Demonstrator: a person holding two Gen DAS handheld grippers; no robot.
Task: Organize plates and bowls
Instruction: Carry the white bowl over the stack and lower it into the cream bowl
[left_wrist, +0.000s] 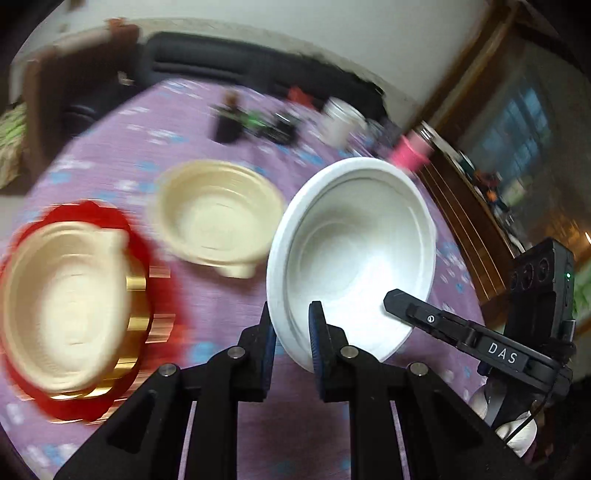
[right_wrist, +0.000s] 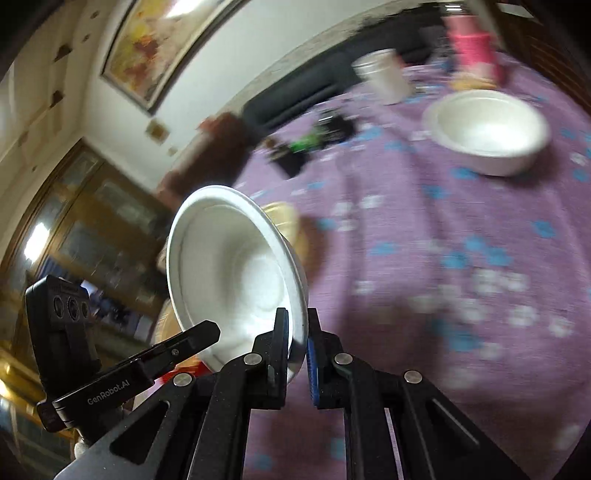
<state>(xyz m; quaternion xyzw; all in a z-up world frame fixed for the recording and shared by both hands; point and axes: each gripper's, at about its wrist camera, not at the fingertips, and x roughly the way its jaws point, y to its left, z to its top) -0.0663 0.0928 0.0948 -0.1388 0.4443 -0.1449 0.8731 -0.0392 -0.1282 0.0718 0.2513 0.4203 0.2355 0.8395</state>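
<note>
Left tongs (left_wrist: 291, 339): clamped on the near rim of a white bowl (left_wrist: 354, 254), one blue pad outside the wall, the other inside.
White bowl: lifted clear of the purple cloth (left_wrist: 221, 295), tilted steeply, hollow facing the left camera.
Right tongs (right_wrist: 297, 343): pinched on the lower rim of a white bowl, rim wedged between the two pads. In the left view, one black finger (left_wrist: 436, 321) of these tongs reaching in at the right side of that bowl.
Same bowl or a second one: cannot tell from the two views; each shows a tilted white bowl with the other tool close beside it.
Right view's held bowl (right_wrist: 236, 280): raised, on edge, hollow facing the camera.
Cream bowl (left_wrist: 218, 218): on the cloth, upright, left of the lifted bowl, apart from it.
Red plate (left_wrist: 142, 236): on the cloth at the left, carrying a gold-edged plate (left_wrist: 136, 321).
Second cream bowl (left_wrist: 62, 306): on top of that stack, blurred.
Another white bowl (right_wrist: 487, 129): upright on the cloth, far right of the right view, well apart from the tongs.
White cup (left_wrist: 338, 122): toward the far edge of the table.
Pink container (right_wrist: 472, 48): beside the cup at the far edge.
Dark clutter (left_wrist: 255, 122): small black and green items near the cup, too blurred to name.
Picture frame (right_wrist: 155, 48): on the wall, right view only.
</note>
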